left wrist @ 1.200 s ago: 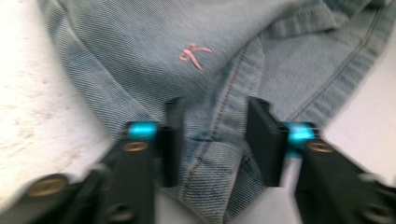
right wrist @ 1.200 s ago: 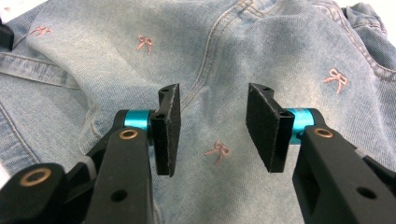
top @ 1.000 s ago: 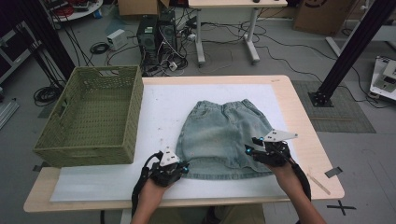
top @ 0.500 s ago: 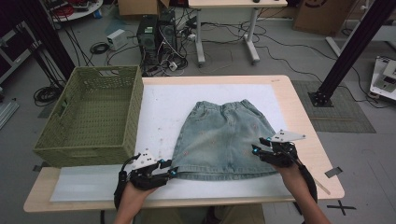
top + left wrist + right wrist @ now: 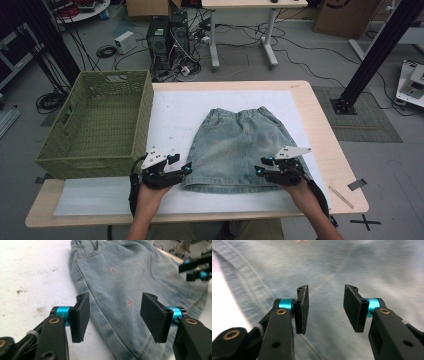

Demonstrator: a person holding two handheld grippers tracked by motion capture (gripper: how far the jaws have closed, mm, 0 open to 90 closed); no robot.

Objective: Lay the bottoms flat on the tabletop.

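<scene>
This looks like a lab. A computer tower (image 5: 165, 37) sits on the floor at the upper middle amid tangled cables (image 5: 107, 50). A black metal frame post (image 5: 380, 47) stands at upper right beside a cardboard box (image 5: 342, 15).

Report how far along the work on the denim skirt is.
Done: the denim skirt lies spread flat on the white mat. In hand: the left tool has just been opening, empty, at the hem corner; the right tool hovers open over the denim. Left: no fold yet; the green basket holds nothing.

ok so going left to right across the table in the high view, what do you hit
green basket → left gripper → denim skirt → right gripper → wooden stick at the table's right edge
</scene>
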